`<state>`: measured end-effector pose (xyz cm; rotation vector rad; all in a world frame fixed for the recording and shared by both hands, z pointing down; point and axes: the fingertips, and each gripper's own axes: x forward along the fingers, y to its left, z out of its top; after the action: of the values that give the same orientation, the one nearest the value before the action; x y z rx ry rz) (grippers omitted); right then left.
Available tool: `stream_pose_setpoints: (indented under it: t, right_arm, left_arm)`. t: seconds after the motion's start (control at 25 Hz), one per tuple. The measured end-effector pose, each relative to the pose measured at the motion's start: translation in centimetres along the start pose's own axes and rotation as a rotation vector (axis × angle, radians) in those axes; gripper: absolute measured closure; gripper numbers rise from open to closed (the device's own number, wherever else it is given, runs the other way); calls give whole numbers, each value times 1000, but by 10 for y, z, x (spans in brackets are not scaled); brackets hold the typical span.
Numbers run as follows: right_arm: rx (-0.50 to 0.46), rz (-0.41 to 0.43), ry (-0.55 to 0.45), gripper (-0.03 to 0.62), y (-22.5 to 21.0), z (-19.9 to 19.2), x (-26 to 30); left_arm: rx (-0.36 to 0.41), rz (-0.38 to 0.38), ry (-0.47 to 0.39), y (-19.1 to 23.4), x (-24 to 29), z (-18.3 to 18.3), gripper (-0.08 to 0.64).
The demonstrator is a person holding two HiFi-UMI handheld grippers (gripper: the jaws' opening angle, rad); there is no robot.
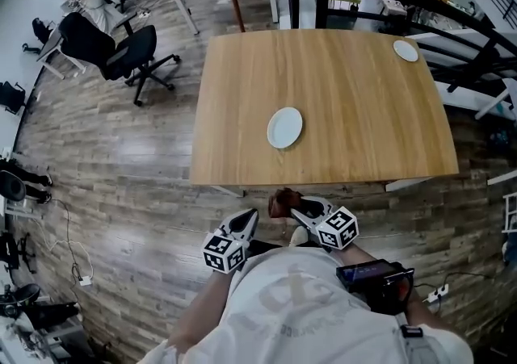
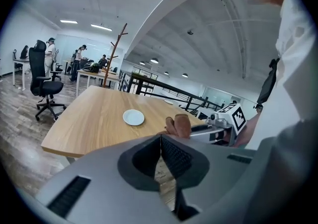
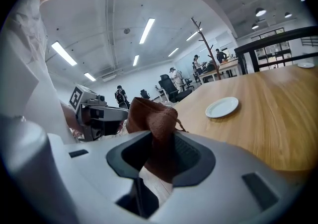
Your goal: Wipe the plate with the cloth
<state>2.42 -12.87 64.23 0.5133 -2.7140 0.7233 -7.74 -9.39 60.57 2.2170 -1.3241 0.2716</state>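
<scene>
My right gripper (image 3: pixel 160 154) has its jaws pinched on the cloth (image 3: pixel 153 121). The cloth is a brown bunch that fills the gap and pokes out past the jaw tips. It runs roughly along the jaw line, with the loose bulk forward. My left gripper (image 2: pixel 160 154) has its jaws pressed together with nothing between them.

Both grippers are close to my body, short of the near edge of the table (image 1: pixel 355 104). The plate (image 1: pixel 284 127) lies flat and face up on the table, a little in from that edge. It is almost straight ahead of the cloth and well apart from it. The plate is round, so it has no long axis and no heading to match.

I judge the right gripper to be the working one. The coming move is forward over the edge and down, bringing the cloth bulk onto the plate face. A second plate (image 1: pixel 405 50) sits at the far right corner.
</scene>
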Motion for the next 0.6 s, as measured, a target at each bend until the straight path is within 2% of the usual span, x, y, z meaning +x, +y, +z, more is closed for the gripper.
stream_pose_setpoints:
  t: [0.32, 0.6]
  right_arm:
    - [36, -27, 28, 465, -10, 0, 10]
    - [76, -161, 12, 465, -47, 19, 35]
  left_arm:
    - [-13, -34, 44, 23, 25, 3, 547]
    - [19, -150, 81, 54, 58, 19, 546]
